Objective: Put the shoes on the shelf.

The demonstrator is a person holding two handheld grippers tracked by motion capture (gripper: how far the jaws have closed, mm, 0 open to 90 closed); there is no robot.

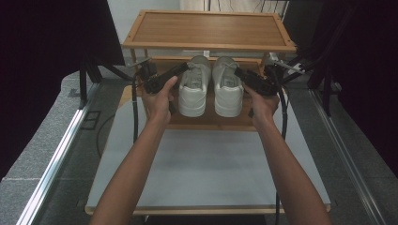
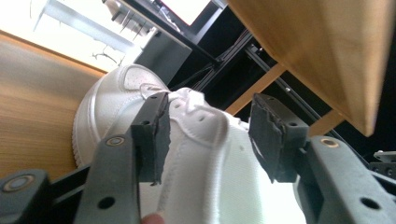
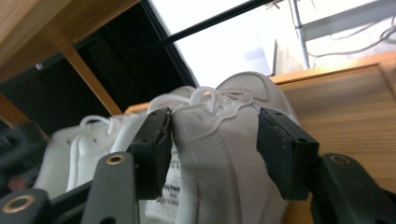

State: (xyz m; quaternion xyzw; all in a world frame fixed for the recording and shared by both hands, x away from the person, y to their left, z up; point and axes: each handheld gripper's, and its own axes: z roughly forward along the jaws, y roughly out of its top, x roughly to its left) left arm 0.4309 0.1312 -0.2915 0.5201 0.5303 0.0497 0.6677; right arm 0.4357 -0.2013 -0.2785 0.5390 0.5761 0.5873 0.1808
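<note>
Two white sneakers, left [image 1: 193, 89] and right [image 1: 228, 88], sit side by side on the rack's lower shelf [image 1: 211, 123], toes at its front edge. Both grippers, left [image 1: 184, 69] and right [image 1: 238, 72], straddle a heel collar with fingers [image 2: 154, 135] spread, not pinching. The shoes look light, with soft padded uppers, so the stiffer collar rim is probably the best hold.

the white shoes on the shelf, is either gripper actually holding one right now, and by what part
Neither is held. The left gripper straddles the left shoe at its collar, the right gripper the right shoe, jaws open, pads not pressing.

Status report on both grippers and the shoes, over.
Left gripper and right gripper: jaws open around the shoes. Left shoe, right shoe side by side on lower shelf. Top shelf close overhead.
</note>
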